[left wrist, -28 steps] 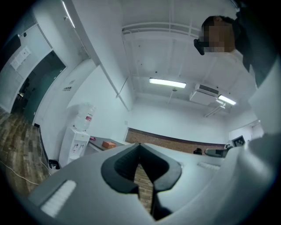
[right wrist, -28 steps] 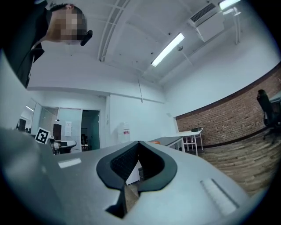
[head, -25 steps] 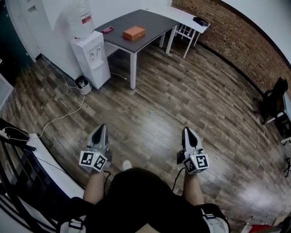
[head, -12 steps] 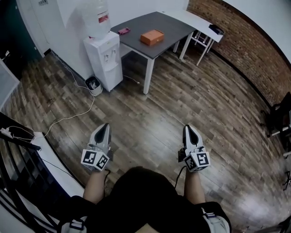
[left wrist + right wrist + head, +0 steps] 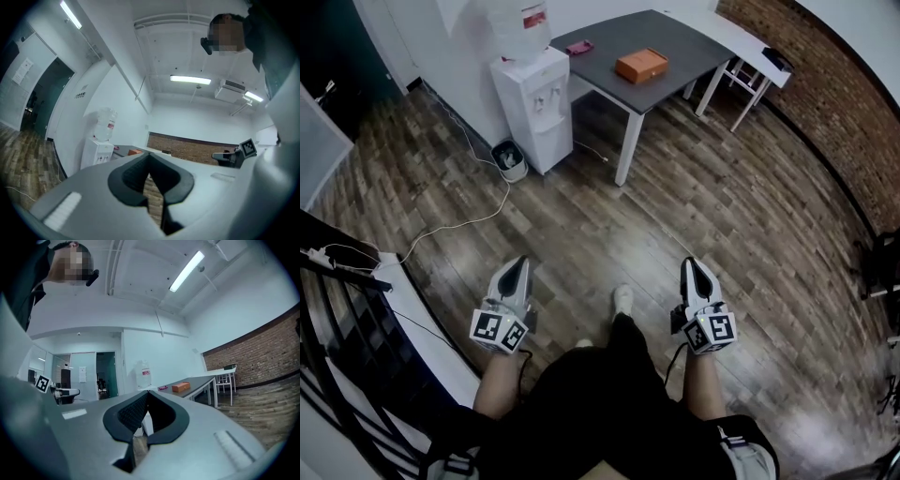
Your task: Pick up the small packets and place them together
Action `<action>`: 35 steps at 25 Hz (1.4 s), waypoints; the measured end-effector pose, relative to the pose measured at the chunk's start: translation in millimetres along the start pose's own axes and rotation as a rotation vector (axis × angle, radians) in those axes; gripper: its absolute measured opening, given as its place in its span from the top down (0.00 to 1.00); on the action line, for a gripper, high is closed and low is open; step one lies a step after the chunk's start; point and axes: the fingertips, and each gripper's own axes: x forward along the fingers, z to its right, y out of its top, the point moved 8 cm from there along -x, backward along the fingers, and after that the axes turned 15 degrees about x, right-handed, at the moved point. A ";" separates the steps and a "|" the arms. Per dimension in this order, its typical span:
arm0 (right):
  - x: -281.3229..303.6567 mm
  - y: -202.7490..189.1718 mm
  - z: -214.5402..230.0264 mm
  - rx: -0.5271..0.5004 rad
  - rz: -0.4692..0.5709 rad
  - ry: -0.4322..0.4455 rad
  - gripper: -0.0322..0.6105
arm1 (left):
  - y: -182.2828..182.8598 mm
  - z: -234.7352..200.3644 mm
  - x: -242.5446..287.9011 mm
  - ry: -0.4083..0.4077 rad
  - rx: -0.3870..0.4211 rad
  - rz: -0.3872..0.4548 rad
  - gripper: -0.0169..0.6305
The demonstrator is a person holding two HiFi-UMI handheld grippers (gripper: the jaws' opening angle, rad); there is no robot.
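Floor (image 5: pixel 741 216) (wide planks) toward table (image 5: pixel 684 42)

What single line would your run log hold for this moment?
left tongs: shut, empty | right tongs: shut, empty | orange box: on grey table | stage: nothing picked up yet

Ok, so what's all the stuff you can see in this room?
grey table: one, grey top, white legs, far side of the room
box: one, orange, on the grey table
small pink thing: one, on the grey table's end nearest the water cooler
white table: one, behind the grey table
water cooler: one, white, beside the grey table
bin: one, small, on the floor by the water cooler
shoe: one, white, between the grippers
left gripper: grey, fingers shut, empty
right gripper: grey, fingers shut, empty
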 end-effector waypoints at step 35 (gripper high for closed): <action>203.9 84.5 195.3 0.113 -0.001 0.053 0.95 | 10.6 -5.6 267.7 0.093 -0.003 0.000 0.97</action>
